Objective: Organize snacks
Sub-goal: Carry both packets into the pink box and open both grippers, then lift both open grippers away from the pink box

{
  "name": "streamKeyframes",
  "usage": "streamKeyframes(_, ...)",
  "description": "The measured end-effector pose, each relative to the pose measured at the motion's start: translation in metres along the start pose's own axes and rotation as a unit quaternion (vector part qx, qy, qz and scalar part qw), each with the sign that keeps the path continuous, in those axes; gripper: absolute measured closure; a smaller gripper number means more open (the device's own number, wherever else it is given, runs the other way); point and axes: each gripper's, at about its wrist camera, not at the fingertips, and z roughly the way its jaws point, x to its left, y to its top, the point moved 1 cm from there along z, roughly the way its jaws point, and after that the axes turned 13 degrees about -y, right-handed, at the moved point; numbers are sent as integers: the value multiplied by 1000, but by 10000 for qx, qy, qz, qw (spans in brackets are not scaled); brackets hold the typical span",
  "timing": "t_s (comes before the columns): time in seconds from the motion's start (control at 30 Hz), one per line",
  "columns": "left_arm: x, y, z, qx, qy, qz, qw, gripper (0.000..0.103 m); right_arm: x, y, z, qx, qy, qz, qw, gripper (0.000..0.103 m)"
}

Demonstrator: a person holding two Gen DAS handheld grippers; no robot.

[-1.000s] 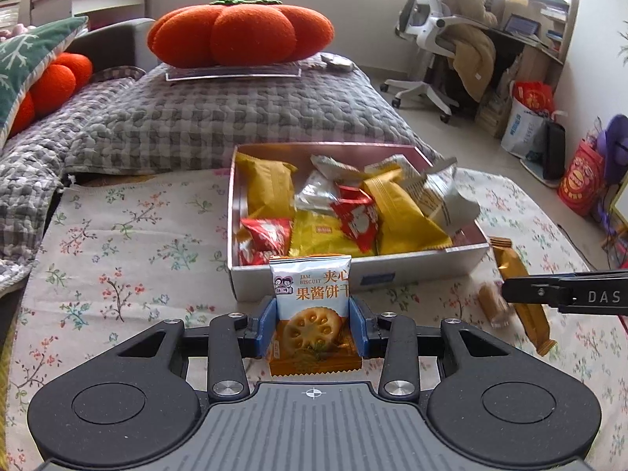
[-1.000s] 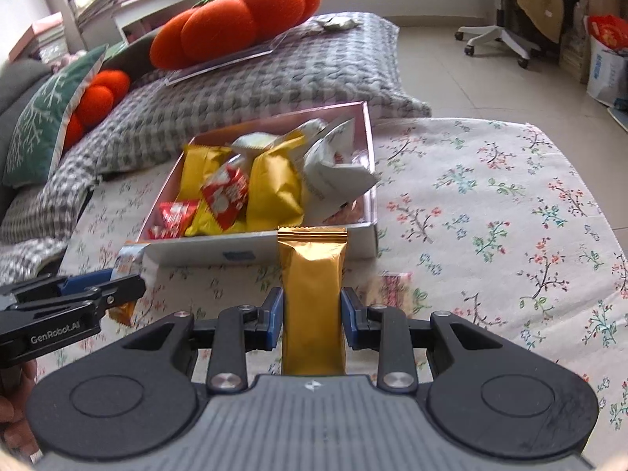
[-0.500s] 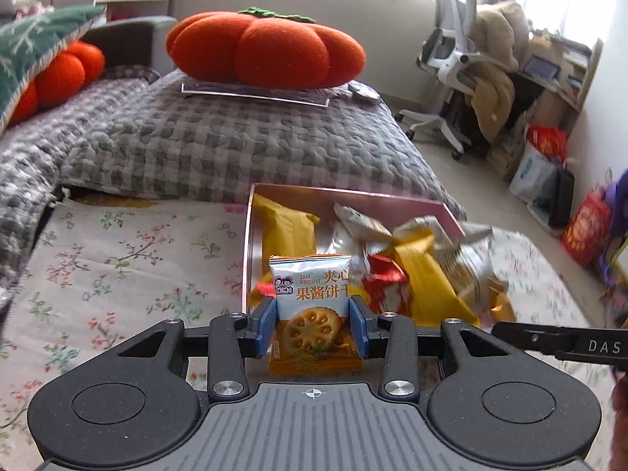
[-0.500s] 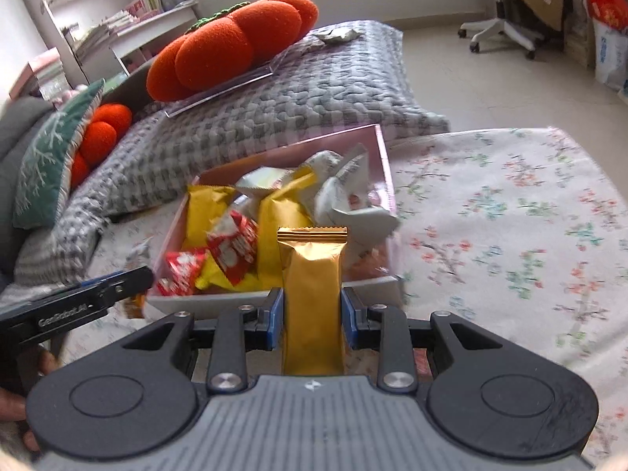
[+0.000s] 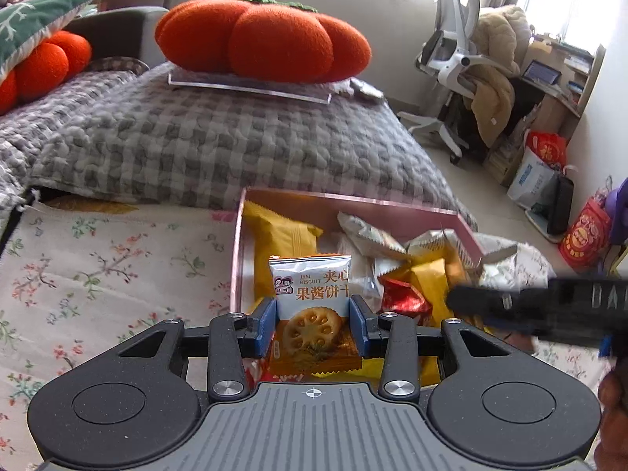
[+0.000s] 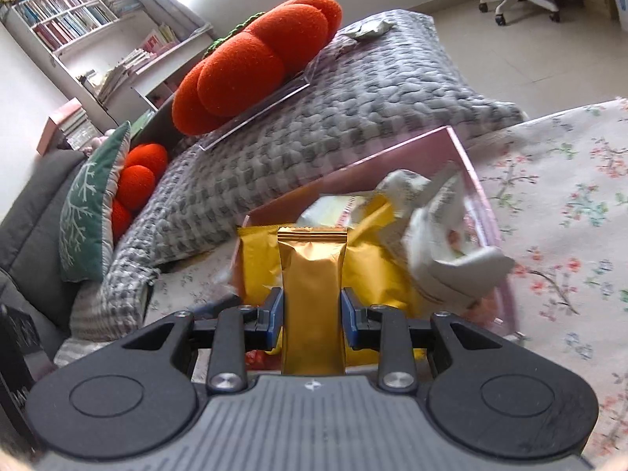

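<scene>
My left gripper (image 5: 313, 324) is shut on a jam biscuit packet (image 5: 310, 294), white on top and orange below, and holds it over the near left part of the pink box (image 5: 237, 259). My right gripper (image 6: 312, 314) is shut on a gold snack bar (image 6: 313, 294) and holds it upright over the near edge of the same box (image 6: 481, 196). The box holds several yellow, red and silver snack packets. The right gripper also shows in the left wrist view (image 5: 530, 308), blurred, reaching in from the right over the box.
The box lies on a floral cloth (image 5: 98, 274). Behind it is a grey checked cushion (image 5: 216, 137) with an orange pumpkin pillow (image 5: 263, 39) on top. An office chair (image 5: 451, 59) and bags stand on the floor at the right.
Both grippers have risen and moved forward over the box, each still holding its snack. The right gripper now reaches over the box's right side in the left wrist view.
</scene>
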Motion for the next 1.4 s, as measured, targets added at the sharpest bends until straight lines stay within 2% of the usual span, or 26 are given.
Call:
streamKeyframes(0.13, 4, -1, 1, -66, 45, -13, 10000, 64, 7, 7, 11, 15, 213, 249, 9995, 75)
streamKeyframes(0.2, 6, 0, -4, -139, 23, -40, 9999, 56, 14, 8, 14, -17, 301, 277, 9992, 75)
streamKeyframes(0.37, 12, 5, -13, -195, -68, -159, 9997, 46, 26, 8, 20, -32, 532, 293, 9981, 72)
streamKeyframes(0.47, 18, 8, -19, -243, 4, -249, 9994, 43, 25, 7, 19, -85, 497, 363, 9981, 63)
streamKeyframes(0.63, 27, 12, -28, -205, 45, -644, 9977, 42, 14, 10, 9, -75, 291, 519, 9982, 60)
streamKeyframes(0.77, 16, 11, -33, -113, 88, -620, 9980, 39, 4, 17, -12, -123, 253, 636, 9976, 53)
streamKeyframes(0.97, -16, 4, -36, 265, 122, -401, 9988, 33, -22, 24, -51, -206, -344, 369, 9985, 36)
streamKeyframes(1.17, -55, -8, -38, 508, -152, -27, 9986, 31, -68, 17, -67, 61, -837, 726, 9938, 35)
streamKeyframes(1.3, -82, -15, -33, 575, -220, 236, 9978, 27, -79, 8, -80, 57, -1067, 751, 9914, 35)
streamKeyframes(1.4, -91, -20, -23, 728, -246, 164, 9969, 27, -83, 0, -90, 1, -1174, 665, 9909, 35)
